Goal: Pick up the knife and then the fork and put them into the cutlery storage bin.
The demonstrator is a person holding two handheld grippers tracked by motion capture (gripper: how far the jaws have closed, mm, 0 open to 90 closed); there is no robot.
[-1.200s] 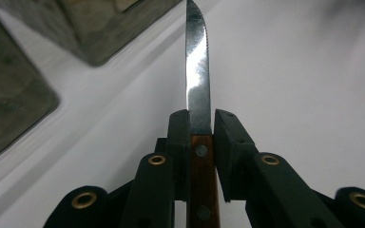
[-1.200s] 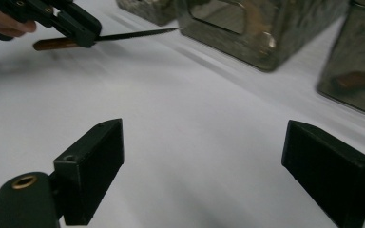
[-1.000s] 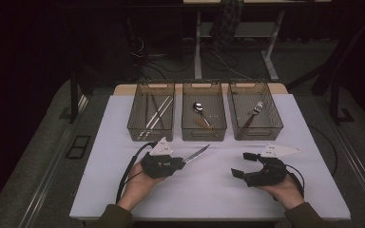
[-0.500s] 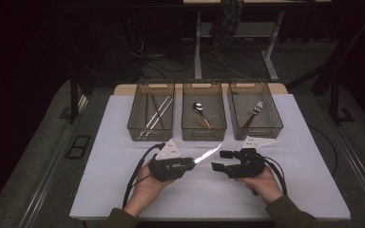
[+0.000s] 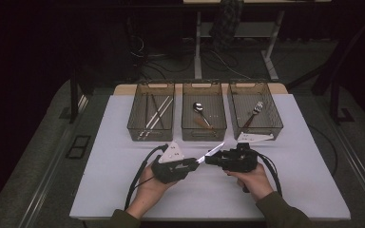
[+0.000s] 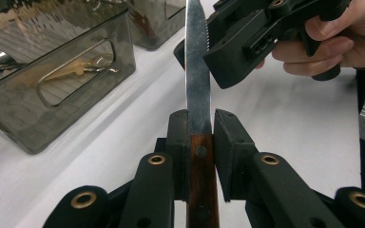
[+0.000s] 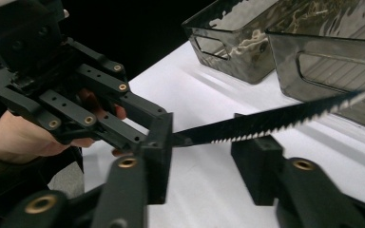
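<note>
Left gripper (image 6: 200,137) is clamped on the wooden handle of a serrated knife (image 6: 197,71), blade pointing away along the jaws; the high view can't resolve the handle or the serrations, just a bright blade (image 5: 211,153) held above the white table (image 5: 290,190) between the two grippers. Right gripper (image 7: 204,166) has its jaws spread wide, one either side of the blade, not touching it; the right gripper view shows that gap, while from above the right gripper (image 5: 214,158) just reads as a dark lump at the blade tip. Three clear bins beyond: left bin (image 5: 133,114) has chopsticks (image 5: 154,114), middle bin (image 5: 186,133) a spoon (image 5: 198,109), right bin (image 5: 275,118) a fork (image 5: 254,111). In the left gripper view the knife tip is cut off at the top edge, and only the spoon's bin (image 6: 76,109) is legible.
</note>
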